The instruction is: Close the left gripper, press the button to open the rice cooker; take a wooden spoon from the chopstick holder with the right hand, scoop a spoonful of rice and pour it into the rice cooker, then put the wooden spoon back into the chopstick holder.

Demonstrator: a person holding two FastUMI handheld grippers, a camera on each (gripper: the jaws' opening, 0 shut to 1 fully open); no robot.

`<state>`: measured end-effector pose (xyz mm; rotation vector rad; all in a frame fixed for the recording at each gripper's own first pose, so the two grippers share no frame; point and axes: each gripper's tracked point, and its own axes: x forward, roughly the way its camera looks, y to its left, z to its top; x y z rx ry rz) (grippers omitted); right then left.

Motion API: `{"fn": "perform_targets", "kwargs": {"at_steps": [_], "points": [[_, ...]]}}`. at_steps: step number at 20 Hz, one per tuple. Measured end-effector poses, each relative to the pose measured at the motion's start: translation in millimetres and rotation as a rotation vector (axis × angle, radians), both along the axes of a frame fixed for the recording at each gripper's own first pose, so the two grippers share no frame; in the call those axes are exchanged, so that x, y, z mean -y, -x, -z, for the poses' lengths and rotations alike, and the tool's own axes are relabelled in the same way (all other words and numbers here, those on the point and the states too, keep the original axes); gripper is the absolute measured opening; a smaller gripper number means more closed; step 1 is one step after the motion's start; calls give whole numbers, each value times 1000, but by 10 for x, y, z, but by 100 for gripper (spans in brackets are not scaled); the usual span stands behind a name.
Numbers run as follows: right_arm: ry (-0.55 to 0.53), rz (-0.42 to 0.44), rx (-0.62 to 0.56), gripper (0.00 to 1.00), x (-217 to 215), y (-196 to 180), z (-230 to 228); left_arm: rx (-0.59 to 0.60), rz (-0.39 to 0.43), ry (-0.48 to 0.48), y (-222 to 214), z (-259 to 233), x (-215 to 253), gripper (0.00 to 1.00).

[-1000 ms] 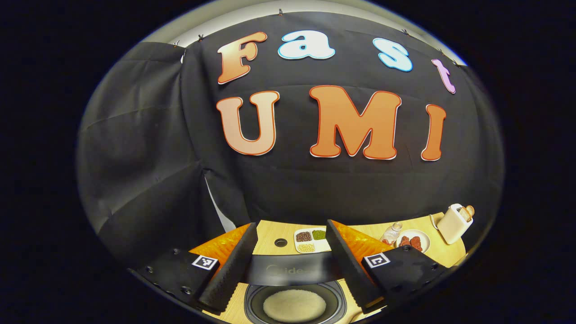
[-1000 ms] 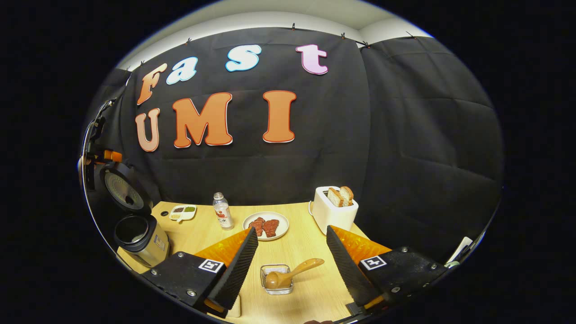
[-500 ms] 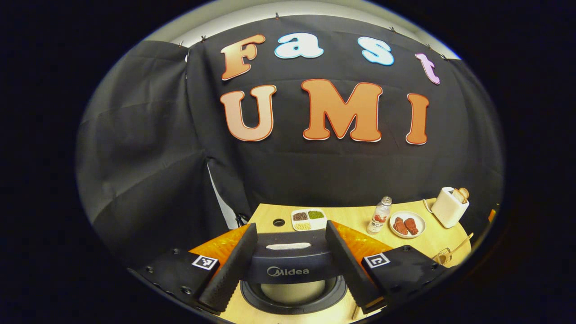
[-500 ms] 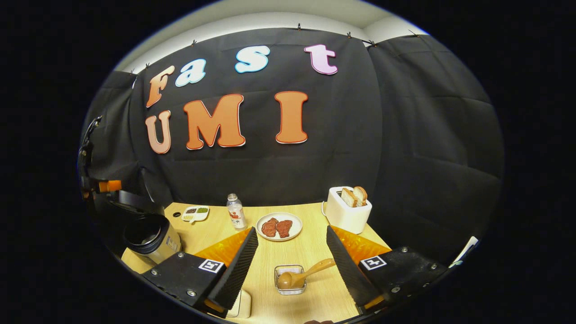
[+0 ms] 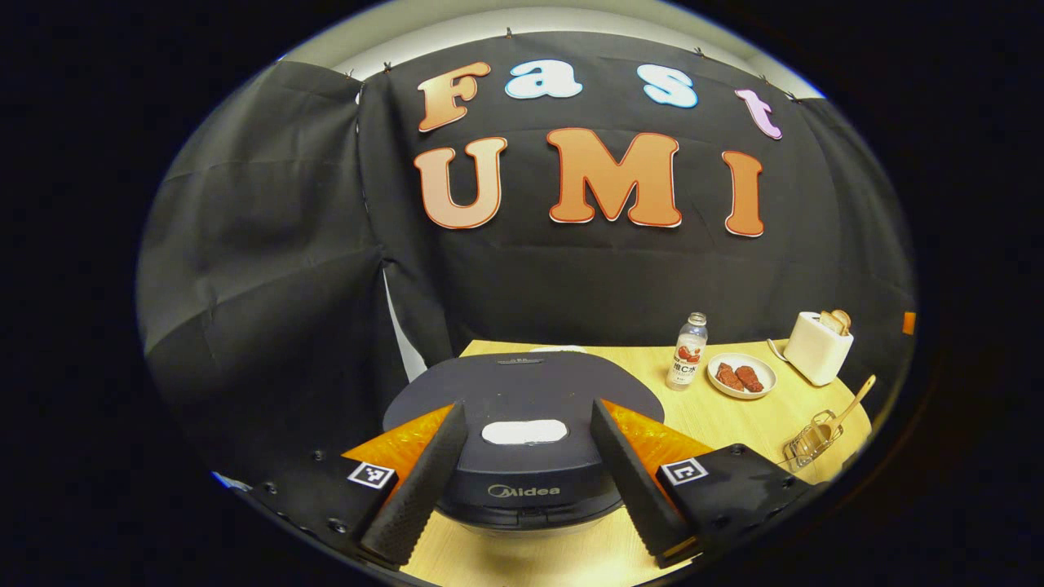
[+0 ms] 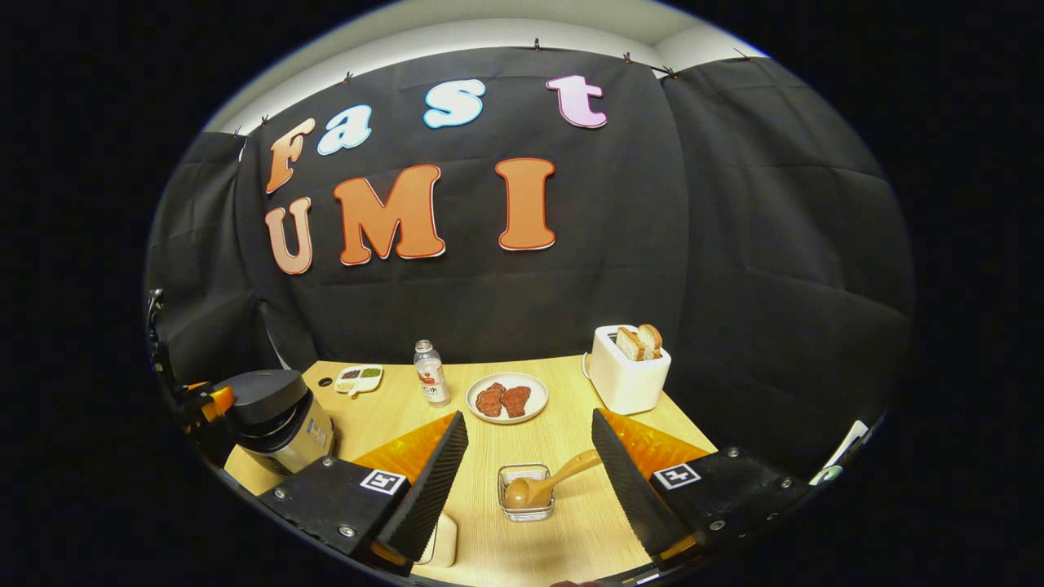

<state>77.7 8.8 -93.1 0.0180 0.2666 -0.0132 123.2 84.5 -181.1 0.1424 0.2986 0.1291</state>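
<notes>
The dark, round-lidded rice cooker has its front lower body cut off at the bottom of the left gripper view, and the left gripper's fingers cover both front corners of the lid. The small white divided dish of grains is too tiny in the right gripper view to tell what's in each section. Same view, a pale rounded block sits half hidden behind the right gripper's finger, can't say what it is. The wooden spoon has its handle tip tucked behind the other finger. The label on the clear plastic bottle is too small to make out.
</notes>
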Motion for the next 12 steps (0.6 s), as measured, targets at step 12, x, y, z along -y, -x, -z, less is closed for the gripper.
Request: {"fn": "perform_targets", "kwargs": {"at_steps": [12], "points": [[-6,14,-14,94,130,166,63,-19,-54,3,43,483,-103,99]]}}
